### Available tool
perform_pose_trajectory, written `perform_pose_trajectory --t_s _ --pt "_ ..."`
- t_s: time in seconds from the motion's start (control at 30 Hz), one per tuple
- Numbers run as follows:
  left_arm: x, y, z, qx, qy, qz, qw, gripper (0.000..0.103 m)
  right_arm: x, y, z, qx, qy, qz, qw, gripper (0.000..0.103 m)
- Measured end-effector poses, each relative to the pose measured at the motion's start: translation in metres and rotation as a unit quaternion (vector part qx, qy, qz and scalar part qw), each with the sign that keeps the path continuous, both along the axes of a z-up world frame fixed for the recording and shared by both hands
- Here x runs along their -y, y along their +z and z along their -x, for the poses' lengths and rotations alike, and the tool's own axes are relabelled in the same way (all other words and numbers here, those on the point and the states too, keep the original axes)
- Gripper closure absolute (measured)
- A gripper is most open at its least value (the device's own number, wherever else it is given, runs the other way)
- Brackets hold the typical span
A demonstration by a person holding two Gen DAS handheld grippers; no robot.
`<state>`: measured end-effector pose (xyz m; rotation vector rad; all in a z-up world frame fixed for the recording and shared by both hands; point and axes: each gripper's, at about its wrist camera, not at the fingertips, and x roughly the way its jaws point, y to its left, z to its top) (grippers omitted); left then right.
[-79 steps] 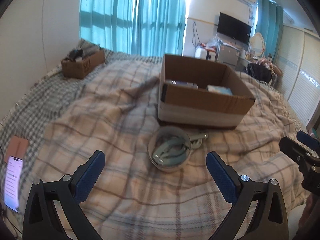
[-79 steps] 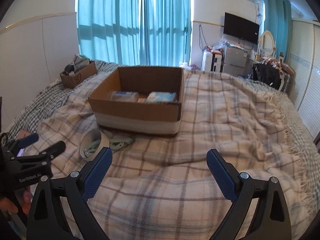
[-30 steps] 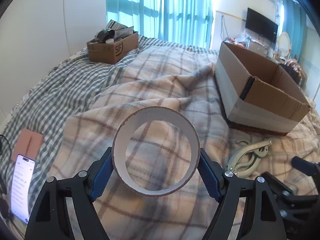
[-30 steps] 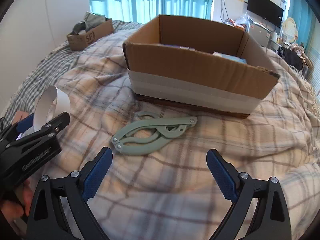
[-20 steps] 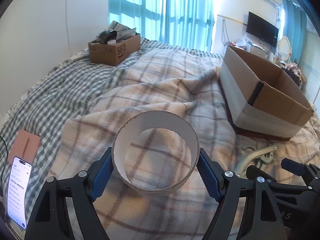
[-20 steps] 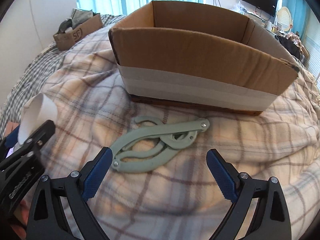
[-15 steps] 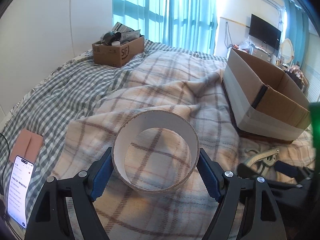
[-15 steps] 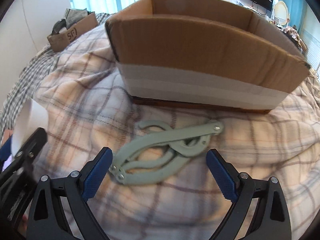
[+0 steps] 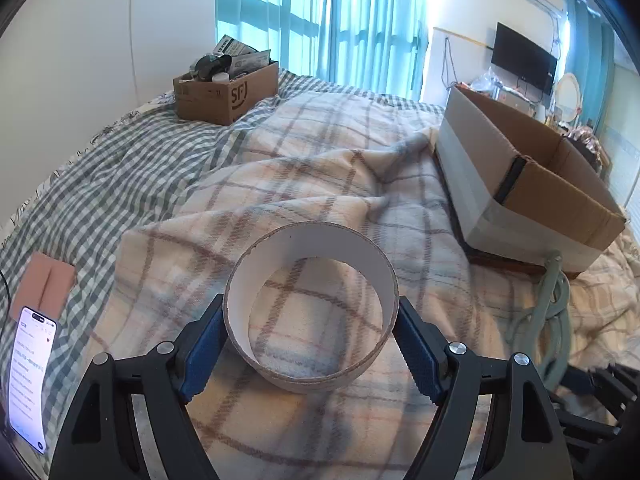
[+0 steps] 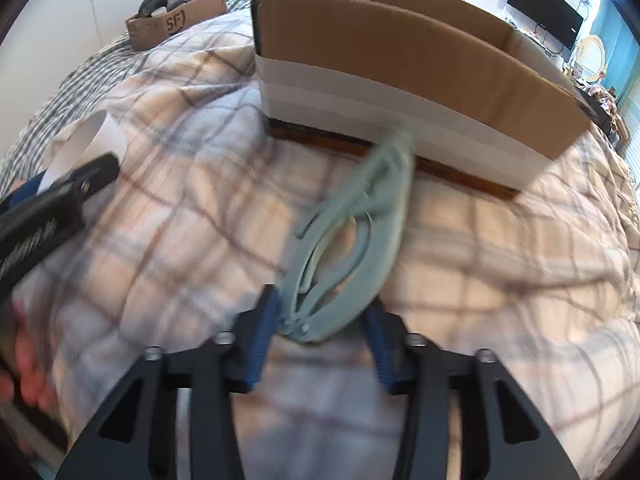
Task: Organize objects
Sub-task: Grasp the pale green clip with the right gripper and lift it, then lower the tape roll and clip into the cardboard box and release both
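A wide cardboard ring (image 9: 332, 246), white inside, sits upright between the blue pads of my left gripper (image 9: 310, 320), which is shut on its outer wall above the plaid blanket. My right gripper (image 10: 320, 330) is low over the bed with its jaws closing. A pale green folding hanger (image 10: 352, 248) is between the pads, and both pads press on its near end. The hanger (image 9: 554, 308) points away toward the large open cardboard box (image 10: 400, 52). The right wrist view is blurred by motion.
The large box (image 9: 464, 160) stands to the right on the plaid blanket (image 9: 320, 168). A small filled carton (image 9: 228, 92) sits at the far left by the wall. A lit phone (image 9: 30, 376) and a brown pad (image 9: 48, 280) lie at the near left edge.
My right gripper dropped onto the green hanger and its wide-open jaws closed around the near end. The hanger swung from lying crosswise to pointing at the box. The left gripper and ring stayed put.
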<state>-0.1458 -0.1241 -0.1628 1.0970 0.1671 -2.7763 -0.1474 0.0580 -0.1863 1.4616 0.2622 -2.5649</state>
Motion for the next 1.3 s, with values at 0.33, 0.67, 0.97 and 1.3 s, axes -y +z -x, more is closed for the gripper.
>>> perform_pose_trajectory --t_s 0.33,0.67,0.97,1.3 --pt "-0.022 0.01 -0.014 0.005 -0.061 -0.036 0.9975 0.021 -0.024 0.04 -0.025 -0.036 0.014 0.038 0.999 0.091" --pt "-0.073 0.035 -0.042 0.027 -0.112 -0.046 0.9923 0.021 -0.038 0.085 -0.051 -0.08 0.022 0.087 0.993 0.093" --pt "-0.101 0.075 -0.048 0.015 -0.131 -0.05 0.99 0.021 -0.07 0.132 -0.076 -0.136 0.009 0.105 0.985 0.093" --pt "-0.128 0.137 -0.008 -0.033 -0.162 -0.031 0.9857 0.022 -0.103 0.199 -0.061 -0.213 0.0 0.109 0.971 0.093"
